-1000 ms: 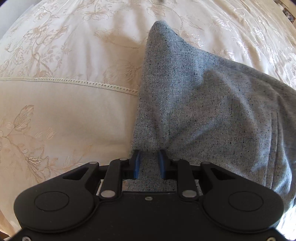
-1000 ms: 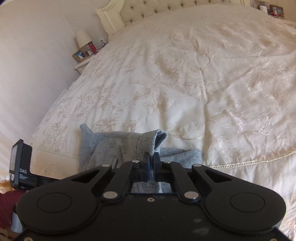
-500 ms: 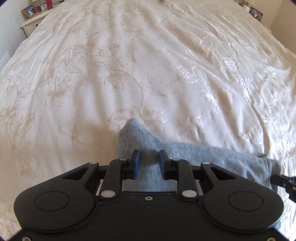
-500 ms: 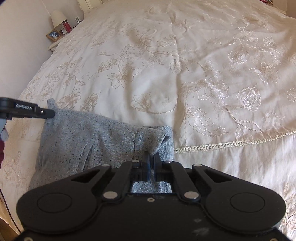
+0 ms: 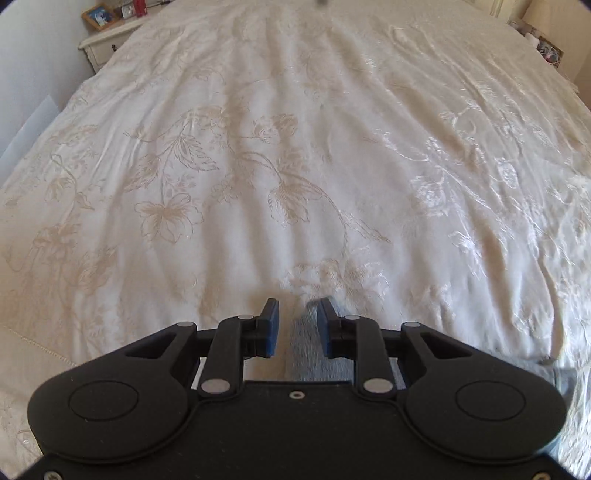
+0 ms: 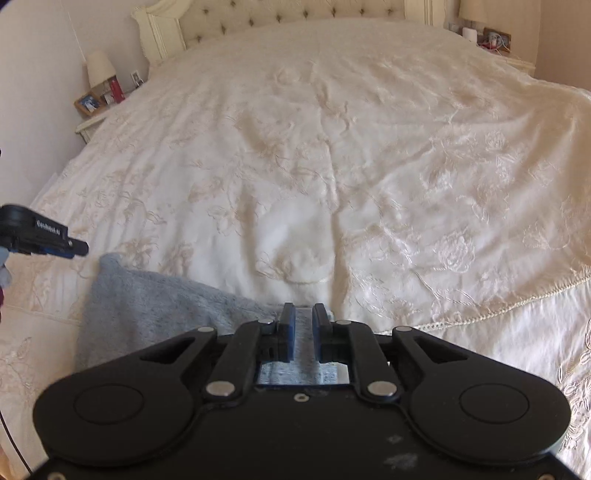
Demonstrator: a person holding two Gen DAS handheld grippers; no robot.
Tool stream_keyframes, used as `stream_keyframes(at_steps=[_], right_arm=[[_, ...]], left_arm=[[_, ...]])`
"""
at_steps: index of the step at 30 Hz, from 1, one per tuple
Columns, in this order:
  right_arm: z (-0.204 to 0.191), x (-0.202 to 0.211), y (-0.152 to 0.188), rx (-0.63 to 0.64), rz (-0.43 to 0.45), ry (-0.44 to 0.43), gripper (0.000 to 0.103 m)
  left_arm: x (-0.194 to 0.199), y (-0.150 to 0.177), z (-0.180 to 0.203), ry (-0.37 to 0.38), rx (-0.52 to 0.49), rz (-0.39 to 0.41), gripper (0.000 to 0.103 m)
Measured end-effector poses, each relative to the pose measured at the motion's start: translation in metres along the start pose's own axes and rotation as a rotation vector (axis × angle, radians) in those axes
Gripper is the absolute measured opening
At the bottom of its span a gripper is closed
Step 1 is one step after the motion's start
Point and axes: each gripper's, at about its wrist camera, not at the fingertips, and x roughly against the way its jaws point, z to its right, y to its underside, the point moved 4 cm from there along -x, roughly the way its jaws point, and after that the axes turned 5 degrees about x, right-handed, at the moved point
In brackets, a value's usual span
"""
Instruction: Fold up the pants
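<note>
The grey pants (image 6: 155,302) lie flat near the front edge of the bed. In the left wrist view only a strip of the grey cloth (image 5: 310,354) shows under my left gripper (image 5: 295,328), which is open with a gap between its blue pads and holds nothing. My right gripper (image 6: 303,334) is open just above the right end of the pants, with grey cloth showing below the pads. The left gripper also shows in the right wrist view (image 6: 75,248), hovering above the far left corner of the pants.
The cream embroidered bedspread (image 6: 369,166) covers the whole bed, with a lace seam (image 6: 517,302) near the front edge. A tufted headboard (image 6: 288,14) stands at the back. A bedside table (image 6: 92,118) with a lamp and photo frame stands at the left.
Both grippers let go of the pants and opened. The cloth dropped flat onto the bed, and both grippers rose and tilted up toward the headboard.
</note>
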Motion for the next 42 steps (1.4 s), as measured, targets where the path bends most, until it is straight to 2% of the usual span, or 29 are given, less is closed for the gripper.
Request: stream_keyframes(at_steps=[4, 7, 9, 11, 15, 17, 21, 23, 26, 28, 31, 37, 42], right_arm=[[-0.028, 0.002, 0.005, 0.041, -0.039, -0.088, 0.013], [-0.037, -0.028, 0.022, 0.066, -0.134, -0.063, 0.013], [-0.033, -0.055, 0.031, 0.053, -0.195, -0.036, 0.012], [-0.027, -0.078, 0.035, 0.036, -0.211, -0.036, 0.010], [-0.030, -0.070, 0.021, 0.052, -0.198, -0.035, 0.010], [-0.032, -0.048, 0.021, 0.061, -0.166, -0.049, 0.016], [-0.032, -0.006, 0.041, 0.054, -0.151, -0.068, 0.017], [-0.031, 0.006, 0.065, 0.053, -0.193, -0.051, 0.017], [-0.024, 0.001, 0.094, 0.016, -0.284, -0.032, 0.018], [-0.021, 0.000, 0.104, 0.003, -0.304, -0.014, 0.016], [-0.021, 0.012, 0.090, -0.020, -0.265, -0.003, 0.018], [-0.031, 0.054, 0.044, -0.011, -0.127, -0.012, 0.025], [-0.044, 0.083, 0.019, -0.010, -0.043, 0.046, 0.028]], left_arm=[[0.029, 0.062, 0.021, 0.063, -0.042, -0.037, 0.033], [0.026, 0.110, 0.039, 0.079, -0.083, -0.095, 0.033], [0.010, 0.131, 0.046, 0.056, -0.100, -0.149, 0.034], [-0.004, 0.142, 0.047, 0.032, -0.106, -0.155, 0.036], [-0.006, 0.130, 0.048, 0.026, -0.078, -0.149, 0.035], [0.007, 0.125, 0.047, 0.033, -0.073, -0.116, 0.035], [0.030, 0.138, 0.040, 0.042, -0.076, -0.090, 0.035], [0.029, 0.150, 0.036, 0.042, -0.071, -0.130, 0.037], [0.023, 0.165, 0.032, 0.027, -0.045, -0.165, 0.037], [0.020, 0.169, 0.032, 0.025, -0.046, -0.189, 0.038], [0.032, 0.163, 0.032, 0.028, -0.022, -0.192, 0.037], [0.074, 0.145, 0.031, 0.021, 0.018, -0.120, 0.037], [0.106, 0.128, 0.033, -0.025, 0.032, -0.042, 0.039]])
